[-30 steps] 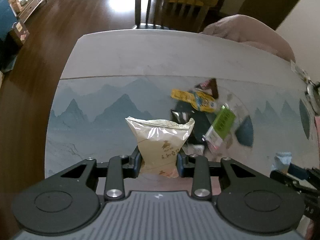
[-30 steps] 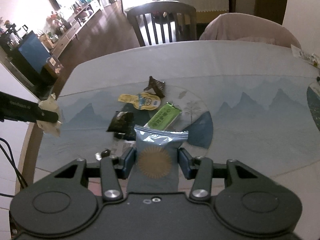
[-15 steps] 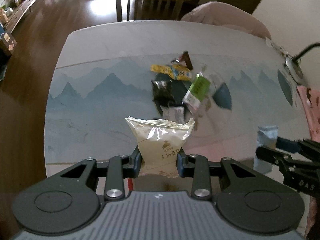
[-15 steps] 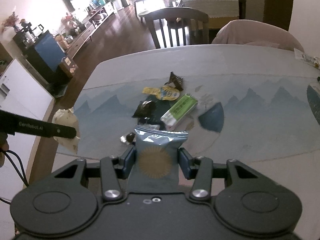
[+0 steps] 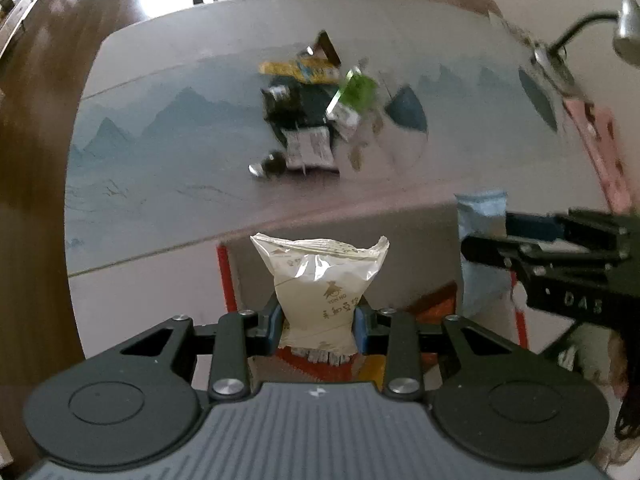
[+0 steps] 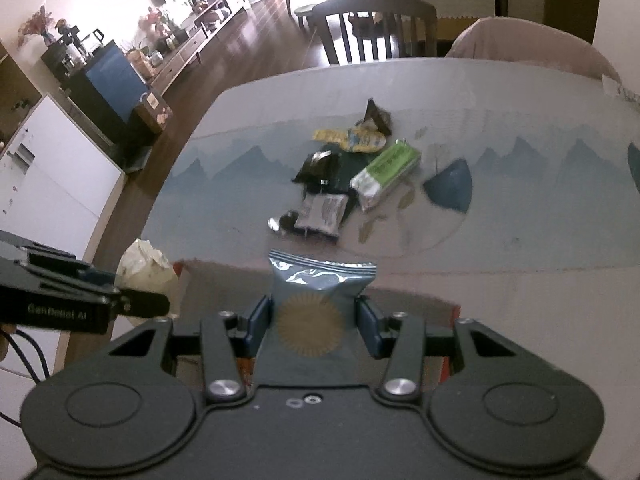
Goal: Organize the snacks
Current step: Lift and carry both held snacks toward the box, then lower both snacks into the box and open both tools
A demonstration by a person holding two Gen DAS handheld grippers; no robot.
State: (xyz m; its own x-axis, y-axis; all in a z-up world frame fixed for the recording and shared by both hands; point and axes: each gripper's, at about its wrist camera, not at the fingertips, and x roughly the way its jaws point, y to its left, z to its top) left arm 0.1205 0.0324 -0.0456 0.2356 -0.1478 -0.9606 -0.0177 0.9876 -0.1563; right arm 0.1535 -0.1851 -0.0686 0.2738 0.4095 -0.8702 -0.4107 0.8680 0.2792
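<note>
Each gripper pinches one snack by its lower half — the left gripper [image 5: 318, 322] a cream packet [image 5: 320, 280], the right gripper [image 6: 311, 330] a blue packet [image 6: 316, 304] — both poised over a red-edged box [image 5: 230, 276] at six o'clock from the leftover pile [image 6: 344, 176] on the surface [image 6: 520, 224], apparently to drop them in.

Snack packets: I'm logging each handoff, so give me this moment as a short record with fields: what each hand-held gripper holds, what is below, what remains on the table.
left hand-held gripper: shut on white packet
right hand-held gripper: shut on blue packet
below both: box with red edges, near table edge
left on table: green packet, yellow packet, several dark packets, clustered mid-table
image quality: blurred; packet labels unreadable
</note>
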